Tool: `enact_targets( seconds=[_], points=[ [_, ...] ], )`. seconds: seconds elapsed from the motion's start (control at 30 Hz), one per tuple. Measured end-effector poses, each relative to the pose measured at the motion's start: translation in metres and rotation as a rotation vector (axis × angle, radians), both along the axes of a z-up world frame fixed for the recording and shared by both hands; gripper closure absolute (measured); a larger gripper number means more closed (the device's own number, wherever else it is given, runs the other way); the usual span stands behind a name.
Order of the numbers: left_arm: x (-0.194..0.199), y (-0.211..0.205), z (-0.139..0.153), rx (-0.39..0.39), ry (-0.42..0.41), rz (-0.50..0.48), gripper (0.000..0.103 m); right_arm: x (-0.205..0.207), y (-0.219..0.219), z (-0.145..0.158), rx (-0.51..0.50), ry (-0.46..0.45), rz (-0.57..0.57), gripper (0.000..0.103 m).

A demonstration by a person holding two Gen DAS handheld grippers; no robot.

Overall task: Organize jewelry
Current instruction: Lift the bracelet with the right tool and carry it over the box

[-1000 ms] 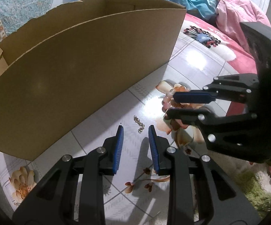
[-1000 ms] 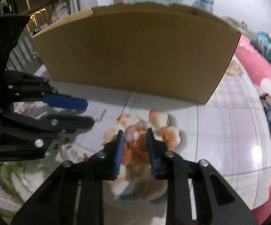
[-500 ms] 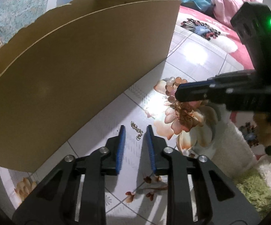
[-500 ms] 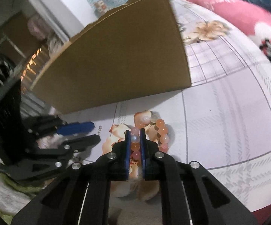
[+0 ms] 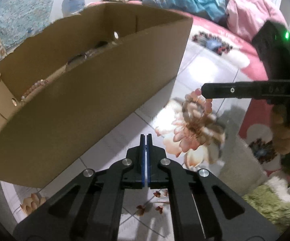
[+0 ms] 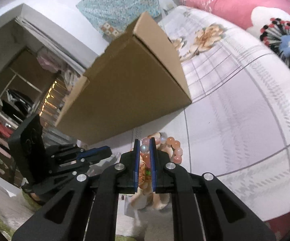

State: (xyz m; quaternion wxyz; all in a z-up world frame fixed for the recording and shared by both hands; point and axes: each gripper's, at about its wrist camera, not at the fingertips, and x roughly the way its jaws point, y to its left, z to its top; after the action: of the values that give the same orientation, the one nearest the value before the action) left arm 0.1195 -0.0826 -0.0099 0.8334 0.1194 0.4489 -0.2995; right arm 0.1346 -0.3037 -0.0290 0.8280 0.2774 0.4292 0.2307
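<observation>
The right claw (image 6: 144,147) gripped a peach bead bracelet (image 6: 172,146) above the flowered worktop (image 6: 235,120). The left claw (image 5: 146,140) was pressed shut, nothing visible between its pads. A cardboard box (image 5: 88,104) loomed at ten o'clock, bedding (image 5: 215,46) at two.

A bracelet (image 6: 170,147) of round pink, peach and pale beads hangs in a loop above the flowered tile floor, a few of its beads pinched between two blue pads. Near it stands an open cardboard box (image 5: 96,92), with another string of pale pink beads (image 5: 34,89) against its inner wall.
</observation>
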Motion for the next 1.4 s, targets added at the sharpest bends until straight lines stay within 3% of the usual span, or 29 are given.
enact_targets(
  seconds=[0.23,0.47,0.63,0.73,0.83,0.97,1.07,1.1,1.2,1.27,1.4],
  points=[
    [-0.008,0.016,0.042,-0.100,-0.022,0.021,0.103,-0.010,-0.016,0.025,0.041,-0.070,-0.033,0.093],
    [0.004,0.031,0.111,-0.260,-0.071,0.021,0.103,-0.001,-0.013,0.092,0.028,-0.244,0.008,0.093],
    [0.041,0.037,0.132,-0.232,-0.071,0.034,0.103,0.026,0.004,0.139,0.028,-0.340,0.075,0.093],
    [0.077,0.037,0.123,-0.218,0.009,0.050,0.103,0.057,0.021,0.150,0.011,-0.311,0.126,0.093],
    [0.117,0.038,0.096,-0.194,0.133,0.077,0.103,0.094,0.040,0.141,-0.013,-0.211,0.182,0.093],
    [0.160,0.046,0.057,-0.185,0.312,0.125,0.102,0.135,0.074,0.119,-0.120,-0.069,0.241,0.093],
    [0.183,0.048,0.031,-0.154,0.417,0.149,0.102,0.155,0.098,0.105,-0.219,-0.019,0.276,0.093],
    [0.187,0.050,0.023,-0.141,0.446,0.169,0.099,0.160,0.105,0.099,-0.250,0.006,0.290,0.093],
    [0.199,0.053,0.004,-0.114,0.519,0.212,0.067,0.172,0.118,0.081,-0.312,0.078,0.316,0.092],
    [0.200,0.056,0.001,-0.129,0.526,0.226,0.065,0.173,0.118,0.077,-0.329,0.089,0.308,0.092],
    [0.195,0.062,0.005,-0.155,0.498,0.230,0.053,0.169,0.106,0.086,-0.315,0.062,0.274,0.092]
  ],
)
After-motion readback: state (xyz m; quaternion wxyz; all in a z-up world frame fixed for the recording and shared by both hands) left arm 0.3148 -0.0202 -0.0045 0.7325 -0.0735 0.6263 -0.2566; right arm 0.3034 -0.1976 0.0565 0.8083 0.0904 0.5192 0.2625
